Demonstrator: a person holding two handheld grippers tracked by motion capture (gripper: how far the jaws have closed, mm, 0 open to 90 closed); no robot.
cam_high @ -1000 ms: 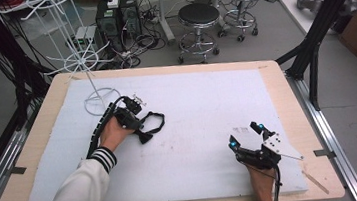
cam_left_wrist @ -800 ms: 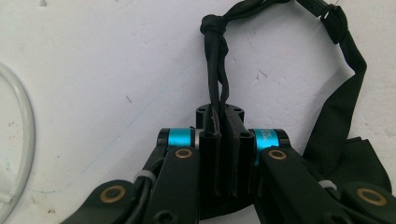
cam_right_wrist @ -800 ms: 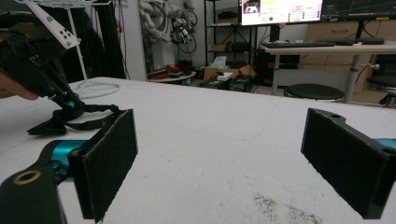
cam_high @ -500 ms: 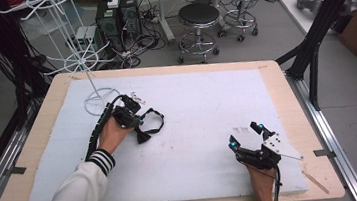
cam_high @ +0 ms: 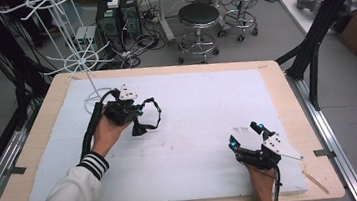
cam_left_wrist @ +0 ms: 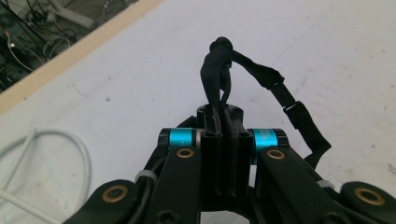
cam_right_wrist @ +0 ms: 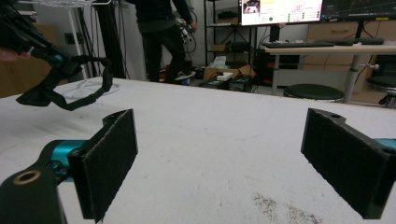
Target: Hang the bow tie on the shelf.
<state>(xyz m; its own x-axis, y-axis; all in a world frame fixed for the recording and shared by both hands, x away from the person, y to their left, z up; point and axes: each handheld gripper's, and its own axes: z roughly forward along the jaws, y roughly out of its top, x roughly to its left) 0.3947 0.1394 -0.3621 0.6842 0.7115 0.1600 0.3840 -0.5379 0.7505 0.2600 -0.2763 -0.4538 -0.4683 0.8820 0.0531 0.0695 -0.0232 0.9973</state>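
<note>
Left tool (cam_high: 140, 115) clenched on a black strap (cam_left_wrist: 261, 88), apparently held just above the white tabletop (cam_high: 201, 98); right tool (cam_high: 244, 135) released, jaws spread, near the tabletop's front edge.

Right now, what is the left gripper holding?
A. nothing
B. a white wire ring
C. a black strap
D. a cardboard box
C: in the left gripper view the left gripper has its jaws shut on a black strap, which loops out over the white table cover.
</note>
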